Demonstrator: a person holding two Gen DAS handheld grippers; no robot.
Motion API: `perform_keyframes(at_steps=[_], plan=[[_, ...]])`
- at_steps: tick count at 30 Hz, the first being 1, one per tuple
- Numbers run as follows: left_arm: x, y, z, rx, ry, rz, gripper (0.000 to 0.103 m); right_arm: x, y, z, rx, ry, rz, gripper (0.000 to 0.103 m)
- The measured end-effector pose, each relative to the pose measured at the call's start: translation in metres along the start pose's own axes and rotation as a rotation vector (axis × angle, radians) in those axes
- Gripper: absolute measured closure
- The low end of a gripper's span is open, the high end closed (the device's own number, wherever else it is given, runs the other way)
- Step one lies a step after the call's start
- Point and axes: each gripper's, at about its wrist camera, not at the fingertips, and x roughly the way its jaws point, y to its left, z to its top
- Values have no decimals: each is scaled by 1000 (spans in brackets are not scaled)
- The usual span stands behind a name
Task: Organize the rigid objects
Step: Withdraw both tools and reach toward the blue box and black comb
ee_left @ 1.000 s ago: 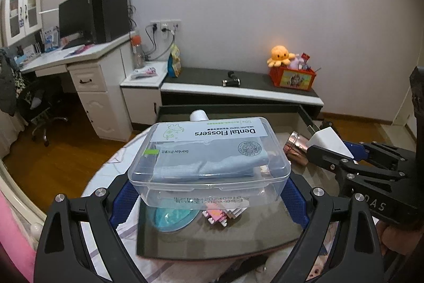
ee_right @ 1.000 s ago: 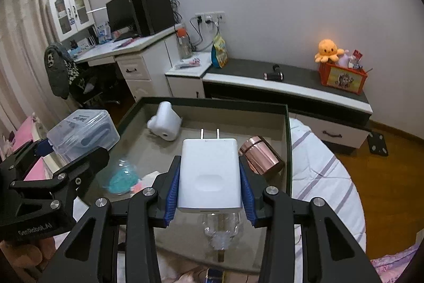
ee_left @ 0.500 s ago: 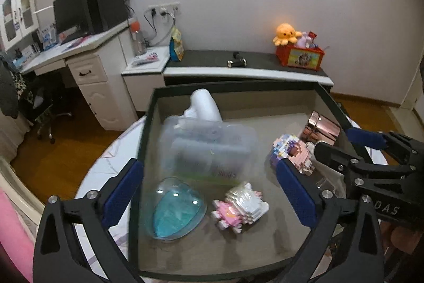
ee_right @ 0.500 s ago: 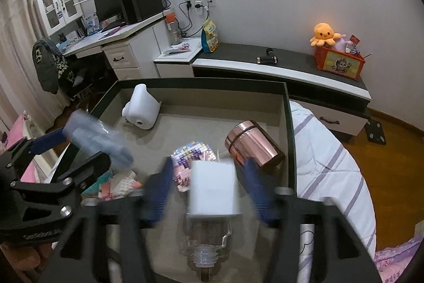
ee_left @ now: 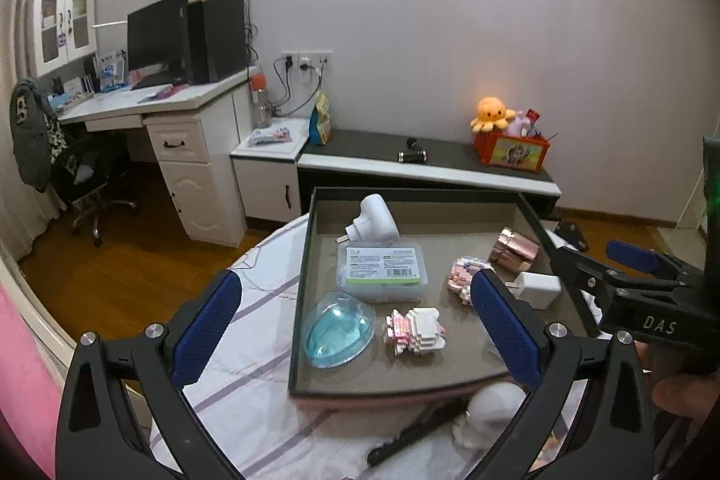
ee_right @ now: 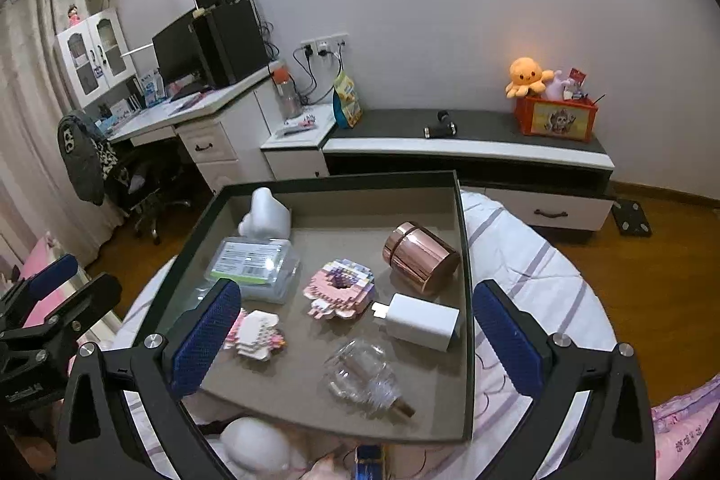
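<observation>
inside the tray (ee_right: 463, 237) floss box (ee_left: 381, 265) and charger (ee_right: 420, 320) sit dropped; both grippers gape empty, white skull (ee_left: 490, 412) left outside.

The left gripper (ee_left: 355, 313) is hanging wide open over the near end of the dark tray (ee_left: 391, 388), nothing between its jaws. Inside, the clear floss box (ee_left: 381, 271) is lying flat, label up, touching the white plug-shaped gadget (ee_left: 375, 220) behind it. The right gripper (ee_left: 589, 259) is poking in from the right, jaws just opened, white charger (ee_left: 535, 289) sitting loose beside it.
</observation>
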Motion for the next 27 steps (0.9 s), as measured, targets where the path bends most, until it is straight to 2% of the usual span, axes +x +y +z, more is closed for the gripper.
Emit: perform_keyframes(at_steps=[15, 27], plan=[[-93, 7, -13, -28, -90, 11, 0, -91, 14, -26, -36, -115, -44, 0], [-133, 15, -47, -77, -83, 30, 0, -167, 18, -66, -25, -207, -57, 0]])
